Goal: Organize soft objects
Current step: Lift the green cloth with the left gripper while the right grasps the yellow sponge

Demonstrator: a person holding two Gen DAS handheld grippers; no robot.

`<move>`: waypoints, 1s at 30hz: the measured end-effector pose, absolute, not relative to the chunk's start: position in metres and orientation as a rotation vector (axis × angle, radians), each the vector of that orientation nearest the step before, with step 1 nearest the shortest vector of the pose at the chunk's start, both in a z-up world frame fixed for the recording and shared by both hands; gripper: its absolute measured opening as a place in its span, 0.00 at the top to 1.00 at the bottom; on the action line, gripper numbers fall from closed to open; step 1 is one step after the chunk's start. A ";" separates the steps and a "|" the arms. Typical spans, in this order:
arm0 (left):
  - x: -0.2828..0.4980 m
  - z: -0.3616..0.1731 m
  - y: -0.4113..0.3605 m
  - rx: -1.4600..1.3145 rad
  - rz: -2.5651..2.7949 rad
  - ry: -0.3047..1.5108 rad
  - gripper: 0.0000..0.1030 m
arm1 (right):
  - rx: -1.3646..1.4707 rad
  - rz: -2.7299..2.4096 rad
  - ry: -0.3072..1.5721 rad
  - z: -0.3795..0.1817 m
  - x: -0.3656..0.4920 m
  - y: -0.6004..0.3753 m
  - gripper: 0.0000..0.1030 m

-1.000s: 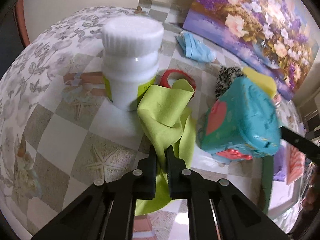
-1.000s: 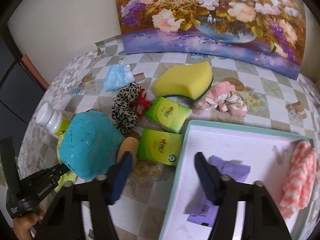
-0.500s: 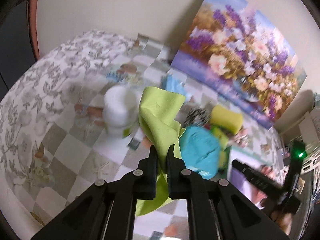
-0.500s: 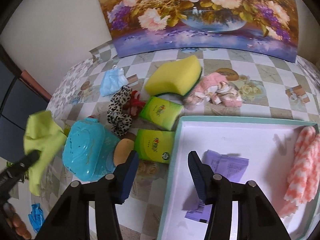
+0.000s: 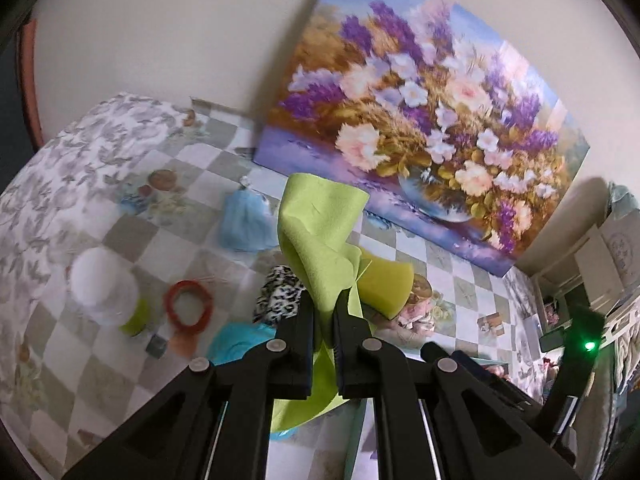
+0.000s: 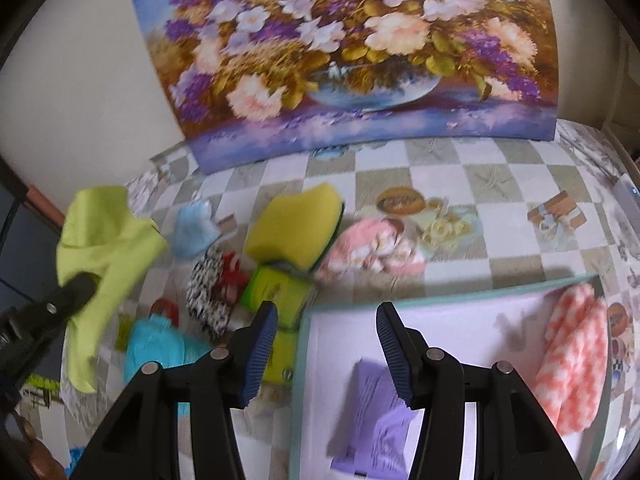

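My left gripper is shut on a lime green cloth and holds it high above the table; the cloth also shows at the left of the right wrist view. My right gripper is open and empty over the near left edge of a white tray with a teal rim. The tray holds a coral checked towel and a purple packet. A yellow sponge, a pink cloth, a blue mask and a leopard scrunchie lie on the table.
A white bottle, a red ring and a turquoise box stand left of the tray. Green packets lie by the sponge. A flower painting leans on the wall behind.
My left gripper has risen with the green cloth and swung right, away from the white bottle. My right gripper has moved slightly forward over the tray edge.
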State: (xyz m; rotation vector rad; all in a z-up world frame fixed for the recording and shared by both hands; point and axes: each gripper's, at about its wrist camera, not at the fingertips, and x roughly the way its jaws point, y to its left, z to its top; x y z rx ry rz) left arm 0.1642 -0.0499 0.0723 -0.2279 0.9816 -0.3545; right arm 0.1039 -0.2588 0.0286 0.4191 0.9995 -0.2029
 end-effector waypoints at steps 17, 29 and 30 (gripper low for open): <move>0.202 0.044 -0.070 -0.205 -0.325 1.007 0.92 | 0.544 -0.153 0.943 0.000 0.144 -0.273 0.36; 0.207 0.040 -0.062 -0.211 -0.312 1.023 0.92 | 0.499 -0.139 0.935 -0.007 0.156 -0.258 0.43; 0.207 0.040 -0.062 -0.209 -0.311 1.023 0.92 | 0.498 -0.143 0.939 -0.009 0.157 -0.258 0.52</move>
